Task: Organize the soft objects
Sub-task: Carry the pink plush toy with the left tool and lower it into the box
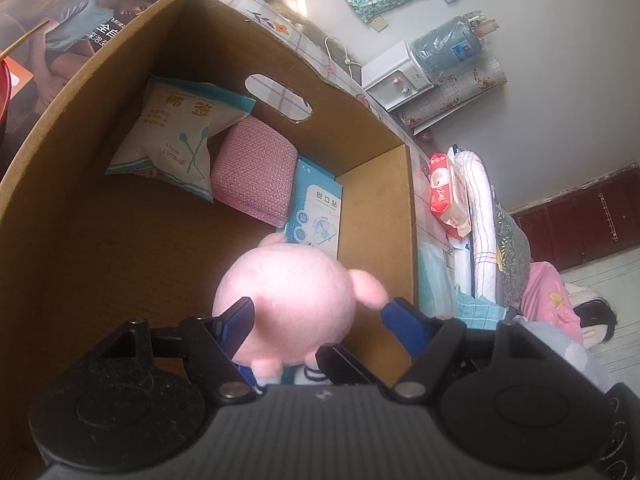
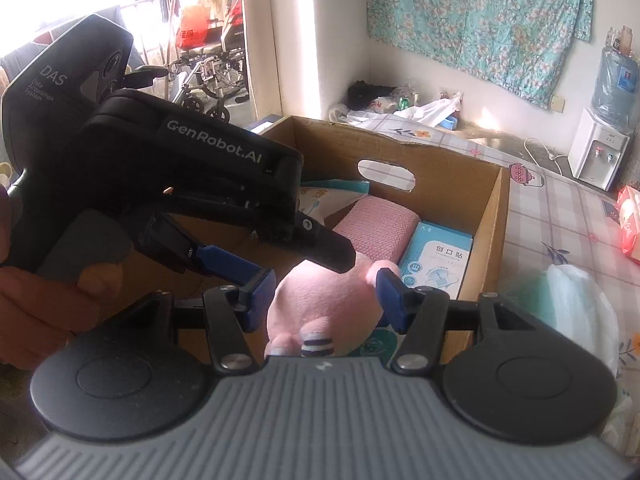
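Pink plush toy (image 1: 286, 304) between both tools' fingers, over cardboard box (image 1: 372, 208).

Pink plush toy (image 1: 286, 300) lower body hidden behind gripper housing; face unseen. Cotton swab bag (image 2: 320, 196) mostly blocked by left gripper (image 2: 310, 264). Person's hand (image 2: 44, 300) cut off at edge.

Far off on my right a water dispenser (image 2: 594, 156) stands against the wall, a blue bottle (image 2: 614, 84) on top. A floral cloth (image 2: 480, 20) hangs on the wall beside it, and through the doorway on my far left I see a wheelchair (image 2: 208, 76).
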Demonstrator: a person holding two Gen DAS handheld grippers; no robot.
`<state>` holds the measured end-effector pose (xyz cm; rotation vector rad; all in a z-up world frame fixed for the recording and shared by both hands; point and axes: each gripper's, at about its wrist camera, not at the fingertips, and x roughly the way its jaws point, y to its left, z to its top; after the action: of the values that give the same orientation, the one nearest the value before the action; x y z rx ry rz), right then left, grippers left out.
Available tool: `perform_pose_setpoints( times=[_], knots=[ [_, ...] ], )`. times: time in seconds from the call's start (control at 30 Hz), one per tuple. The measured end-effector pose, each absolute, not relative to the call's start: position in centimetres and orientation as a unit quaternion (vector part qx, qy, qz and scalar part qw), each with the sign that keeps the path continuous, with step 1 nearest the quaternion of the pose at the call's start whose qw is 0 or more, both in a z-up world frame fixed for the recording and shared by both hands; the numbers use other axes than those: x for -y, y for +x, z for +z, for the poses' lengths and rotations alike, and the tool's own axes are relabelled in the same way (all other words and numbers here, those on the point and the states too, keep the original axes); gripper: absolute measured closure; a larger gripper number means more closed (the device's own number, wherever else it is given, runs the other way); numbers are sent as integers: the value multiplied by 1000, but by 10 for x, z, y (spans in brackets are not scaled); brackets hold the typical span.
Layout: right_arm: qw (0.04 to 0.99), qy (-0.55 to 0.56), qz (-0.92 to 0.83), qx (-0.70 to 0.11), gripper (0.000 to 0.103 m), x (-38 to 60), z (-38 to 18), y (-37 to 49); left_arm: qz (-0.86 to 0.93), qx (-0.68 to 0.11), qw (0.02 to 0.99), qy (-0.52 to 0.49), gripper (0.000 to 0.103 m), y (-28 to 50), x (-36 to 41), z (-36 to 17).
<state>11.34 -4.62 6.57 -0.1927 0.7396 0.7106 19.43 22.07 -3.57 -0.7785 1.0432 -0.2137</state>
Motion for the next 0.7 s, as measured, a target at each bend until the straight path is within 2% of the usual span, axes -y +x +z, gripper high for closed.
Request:
perform_pose_setpoints(
  times=[0.27, 0.7],
  knots=[
    [844, -62, 368, -386, 47, 40, 54, 119, -64, -465, 817, -334, 28, 183, -238, -28],
    [851, 4, 355, -387, 47, 112, 59, 116, -12, -441, 879, -183, 27, 169, -229, -14]
  ],
)
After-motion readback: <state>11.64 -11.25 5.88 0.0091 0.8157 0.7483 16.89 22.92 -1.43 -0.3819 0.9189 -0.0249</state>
